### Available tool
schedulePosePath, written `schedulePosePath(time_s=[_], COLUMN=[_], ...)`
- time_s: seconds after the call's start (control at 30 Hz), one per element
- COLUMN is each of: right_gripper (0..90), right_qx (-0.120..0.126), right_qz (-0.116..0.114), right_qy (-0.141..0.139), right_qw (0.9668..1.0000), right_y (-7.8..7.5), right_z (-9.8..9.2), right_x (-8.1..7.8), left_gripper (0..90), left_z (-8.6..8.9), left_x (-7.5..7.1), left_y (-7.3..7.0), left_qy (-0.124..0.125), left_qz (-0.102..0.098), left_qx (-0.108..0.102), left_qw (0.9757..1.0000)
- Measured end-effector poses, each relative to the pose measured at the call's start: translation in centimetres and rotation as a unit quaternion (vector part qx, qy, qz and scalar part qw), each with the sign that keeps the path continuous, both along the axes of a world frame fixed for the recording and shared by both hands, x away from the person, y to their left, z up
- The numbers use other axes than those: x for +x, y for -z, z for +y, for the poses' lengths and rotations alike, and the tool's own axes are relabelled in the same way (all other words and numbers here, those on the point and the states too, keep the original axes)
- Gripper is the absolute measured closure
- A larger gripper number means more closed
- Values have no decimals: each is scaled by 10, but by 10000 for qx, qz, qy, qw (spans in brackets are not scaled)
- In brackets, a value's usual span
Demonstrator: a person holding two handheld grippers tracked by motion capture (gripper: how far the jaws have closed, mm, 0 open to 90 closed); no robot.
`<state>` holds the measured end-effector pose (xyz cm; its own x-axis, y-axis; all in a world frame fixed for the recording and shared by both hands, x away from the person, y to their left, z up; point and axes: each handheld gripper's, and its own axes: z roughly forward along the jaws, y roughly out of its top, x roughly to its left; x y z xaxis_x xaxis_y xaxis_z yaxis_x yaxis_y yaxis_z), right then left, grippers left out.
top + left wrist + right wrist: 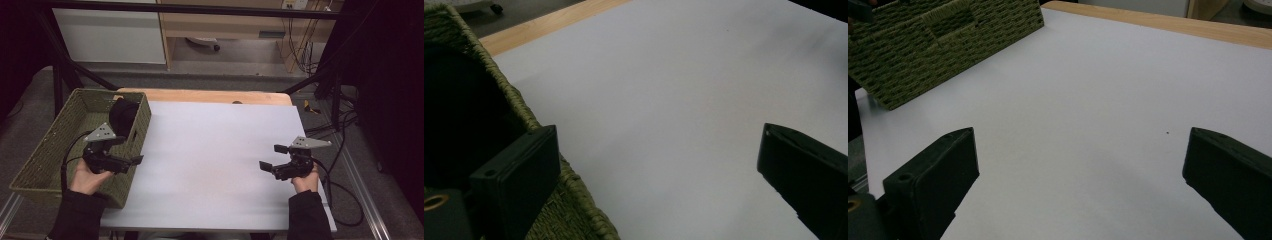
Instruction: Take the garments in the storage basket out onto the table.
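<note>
A green woven basket (60, 145) stands on the left end of the white table top (210, 150). A dark rounded object (122, 115) lies in its far right corner; I cannot tell what it is. My left gripper (131, 151) hangs open over the basket's right wall, empty. In the left gripper view that gripper (659, 160) straddles the basket rim (574, 200), with the dark object (459, 115) to its left. My right gripper (272, 156) is open and empty above the table's right side. In the right gripper view this gripper (1078, 170) faces the basket (948, 40).
A bare wooden strip (210, 96) runs along the table's far edge. Black frame bars (65, 75) and loose cables (345, 130) lie on the floor around the table. A white cabinet (110, 35) stands beyond.
</note>
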<state>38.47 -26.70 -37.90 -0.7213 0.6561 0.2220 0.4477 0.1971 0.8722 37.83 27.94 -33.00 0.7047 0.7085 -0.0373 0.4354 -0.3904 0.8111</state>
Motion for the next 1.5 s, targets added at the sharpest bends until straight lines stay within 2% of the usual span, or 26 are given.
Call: schedulePosePath(time_s=[0.47, 1.5], right_gripper=[19, 19], right_qx=[-43, -40], right_qz=[23, 64], right_qy=[-4, -12], right_qw=[10000, 10000], right_y=[1, 3], right_z=[1, 2], right_x=[0, 1], left_gripper=[36, 36], left_z=[9, 28], left_x=[-2, 1], left_y=[-3, -5], left_qy=[-125, -456], left_qz=[-45, 34], left_qx=[76, 139], left_qw=[9999, 9989])
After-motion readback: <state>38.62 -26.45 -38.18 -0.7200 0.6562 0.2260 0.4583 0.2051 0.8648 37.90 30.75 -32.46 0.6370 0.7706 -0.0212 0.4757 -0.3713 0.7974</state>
